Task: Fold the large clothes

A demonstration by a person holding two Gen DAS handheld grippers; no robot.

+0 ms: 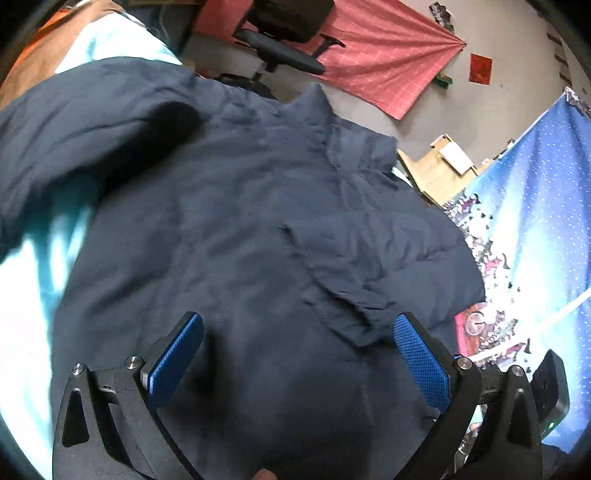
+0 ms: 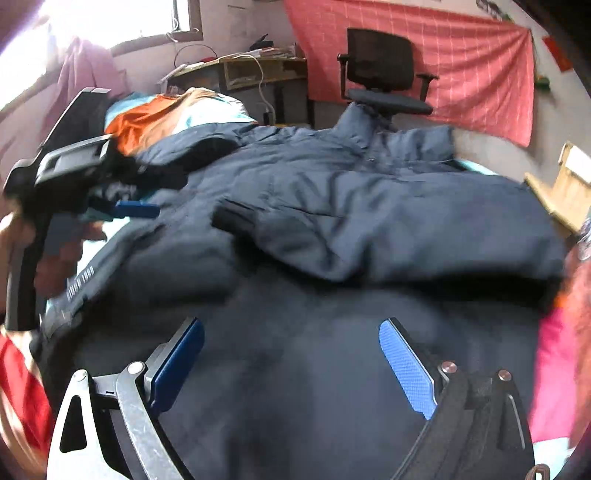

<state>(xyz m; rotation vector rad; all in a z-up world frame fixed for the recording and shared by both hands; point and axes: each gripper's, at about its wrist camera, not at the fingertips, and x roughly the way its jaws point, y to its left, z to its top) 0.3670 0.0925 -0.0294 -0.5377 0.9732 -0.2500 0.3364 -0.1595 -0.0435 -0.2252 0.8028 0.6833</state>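
Lying spread, puffy navy jacket (image 1: 258, 206), sleeve folded across front.

No legible text in either view.
Only candidate: a row of small white lettering on a dark strip along the edge of the navy jacket (image 2: 79, 282), seen at lower left in the right wrist view. Motion blur smears it, so no letter or digit can be made out. Red square sheet on the wall (image 1: 480, 67) in the left wrist view may carry print, too small to tell. Dark poster (image 1: 440, 13) near the top edge of that view, same problem.
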